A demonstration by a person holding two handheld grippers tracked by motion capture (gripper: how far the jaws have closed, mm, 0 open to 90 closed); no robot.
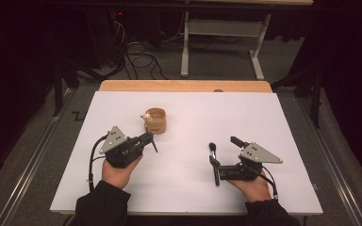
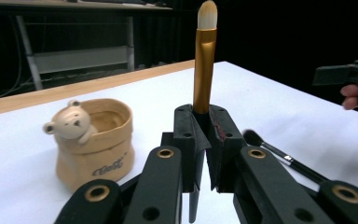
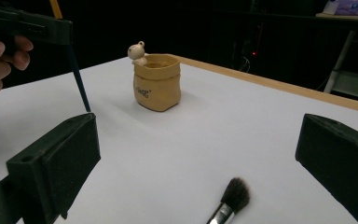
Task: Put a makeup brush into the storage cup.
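The gold-handled brush (image 2: 204,65) stands upright, clamped in the left tool (image 2: 204,140), just beside the bear pot (image 2: 93,140). The right tool (image 1: 215,160) stands wide open over the black brush (image 3: 228,200), which lies on the white surface (image 1: 188,122) well apart from the pot.

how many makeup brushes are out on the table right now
2. One gold-ferruled brush stands clamped in the left gripper, beside the bear cup. One dark-bristled brush lies flat on the white table between the open jaws of the right gripper. The cup's inside is partly hidden.
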